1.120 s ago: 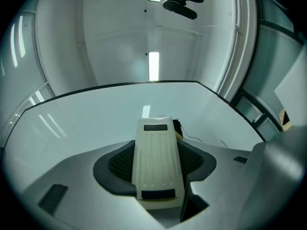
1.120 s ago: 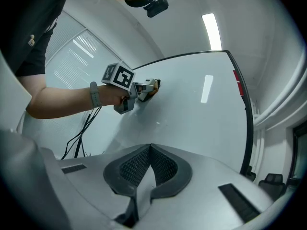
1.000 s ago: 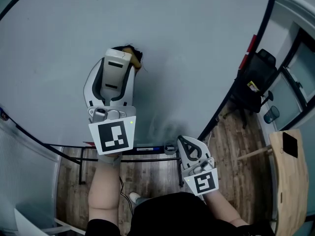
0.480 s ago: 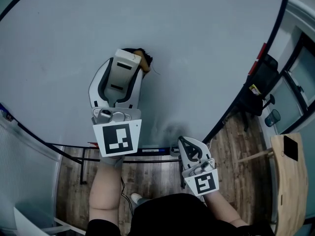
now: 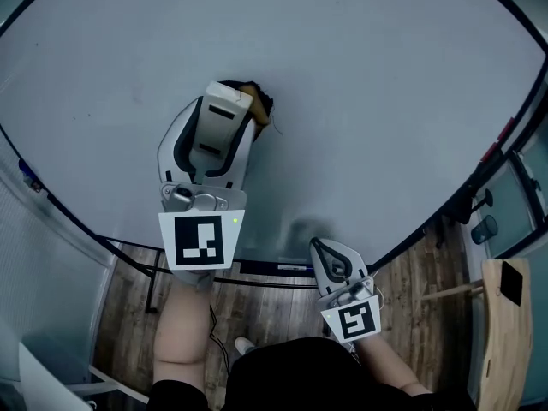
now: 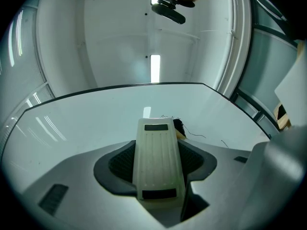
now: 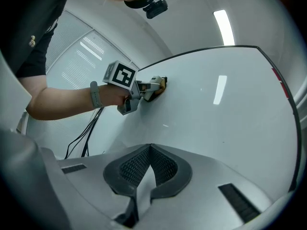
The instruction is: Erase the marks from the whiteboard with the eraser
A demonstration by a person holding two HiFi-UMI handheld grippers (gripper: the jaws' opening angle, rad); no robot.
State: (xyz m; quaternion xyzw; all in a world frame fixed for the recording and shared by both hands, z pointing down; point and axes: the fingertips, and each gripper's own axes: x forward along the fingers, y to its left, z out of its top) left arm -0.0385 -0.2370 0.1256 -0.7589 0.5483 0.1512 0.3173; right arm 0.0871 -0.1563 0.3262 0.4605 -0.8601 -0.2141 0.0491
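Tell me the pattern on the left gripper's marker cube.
A black blocky square code on white, on the marker cube; the head view shows it best.

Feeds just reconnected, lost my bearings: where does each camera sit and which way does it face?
Head view: on the person's head, looking steeply down at the whiteboard; left tongs, right tongs, left forearm show.
Left gripper view: on the left tongs, looking along jaws shut on the eraser.
Right gripper view: on the right tongs, jaws together, empty, facing the whiteboard.
Shared: all three show whiteboard and eraser.
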